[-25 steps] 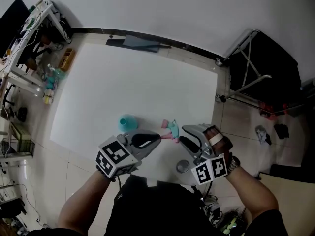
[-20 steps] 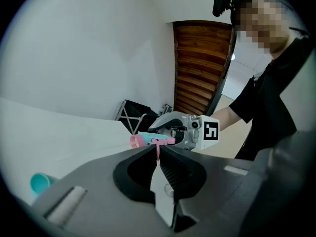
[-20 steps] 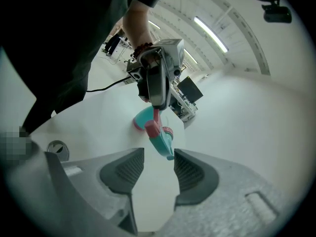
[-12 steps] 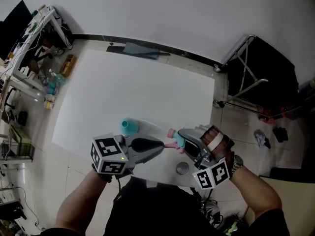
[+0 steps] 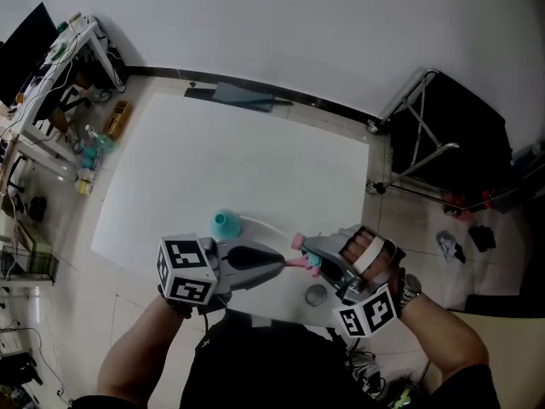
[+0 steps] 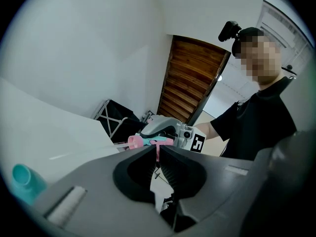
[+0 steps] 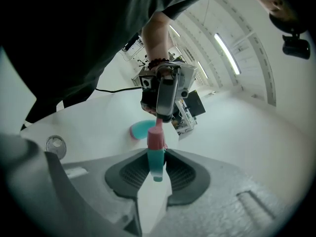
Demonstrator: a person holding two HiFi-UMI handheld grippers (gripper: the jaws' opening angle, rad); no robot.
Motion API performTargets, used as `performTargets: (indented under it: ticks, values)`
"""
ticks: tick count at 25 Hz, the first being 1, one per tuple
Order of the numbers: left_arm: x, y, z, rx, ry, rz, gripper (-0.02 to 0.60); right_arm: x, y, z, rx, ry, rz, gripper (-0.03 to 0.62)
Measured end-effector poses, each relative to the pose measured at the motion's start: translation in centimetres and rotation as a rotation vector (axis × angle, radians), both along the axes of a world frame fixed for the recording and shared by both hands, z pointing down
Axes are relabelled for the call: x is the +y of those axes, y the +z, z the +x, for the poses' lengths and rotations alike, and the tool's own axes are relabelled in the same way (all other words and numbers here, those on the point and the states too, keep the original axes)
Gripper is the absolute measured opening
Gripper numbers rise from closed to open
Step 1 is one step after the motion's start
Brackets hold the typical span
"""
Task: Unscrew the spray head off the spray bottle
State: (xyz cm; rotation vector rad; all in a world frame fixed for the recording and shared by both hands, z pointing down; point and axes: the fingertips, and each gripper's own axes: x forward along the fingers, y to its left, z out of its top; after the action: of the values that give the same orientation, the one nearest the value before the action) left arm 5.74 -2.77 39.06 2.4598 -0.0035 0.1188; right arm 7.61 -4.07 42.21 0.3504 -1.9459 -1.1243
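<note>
Around the table (image 5: 247, 160): a cluttered shelf (image 5: 64, 58) at left, a black folding stand (image 5: 443, 126) at right, a dark flat sheet (image 5: 243, 92) at the far edge by the wall (image 5: 298, 24). Near the near edge, a small round disc (image 5: 316, 294), just beside the right gripper (image 5: 308, 247). On the white top, the teal bottle (image 5: 223, 221), apart from both grippers and from its head. Under the table, pale floor tiles (image 5: 77, 267); beyond it, plain white wall.

Holds the spray head (image 5: 304, 256) in the air over the near edge, between the two grippers. Pinches its thin pink trigger with the left gripper (image 5: 279, 263), jaws all but together. Grips its teal body with the right, jaws just now closing in, one pad against each side.
</note>
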Motion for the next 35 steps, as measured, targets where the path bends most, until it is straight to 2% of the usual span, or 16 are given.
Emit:
performTargets:
  ticks: [5, 8, 12, 23, 31, 35]
  values:
    - [-0.2, -0.2, -0.4, -0.002, -0.04, 0.031, 0.051, 0.1, -0.3, -0.1, 0.026, 0.011, 0.009, 0.081]
    - [-0.7, -0.1, -1.1, -0.02, -0.074, 0.05, 0.16, 0.0, -0.6, -0.1, 0.033, 0.021, 0.004, 0.081]
    - [-0.8, 0.3, -2.6, -0.066, -0.112, 0.108, 0.201, -0.1, -1.1, -0.4, 0.004, 0.061, -0.037, 0.081]
    - [-3.0, 3.0, -8.6, -0.245, -0.226, 0.263, 0.223, -1.2, -4.2, -3.5, -0.065, 0.148, -0.195, 0.081]
    - [-4.9, 5.9, -11.4, -0.377, -0.29, 0.36, 0.292, -0.4, -4.6, -5.6, -0.013, 0.178, -0.29, 0.081]
    - [-5.9, 7.4, -12.6, -0.441, -0.318, 0.393, 0.351, 0.0, -4.4, -6.0, 0.028, 0.203, -0.331, 0.081]
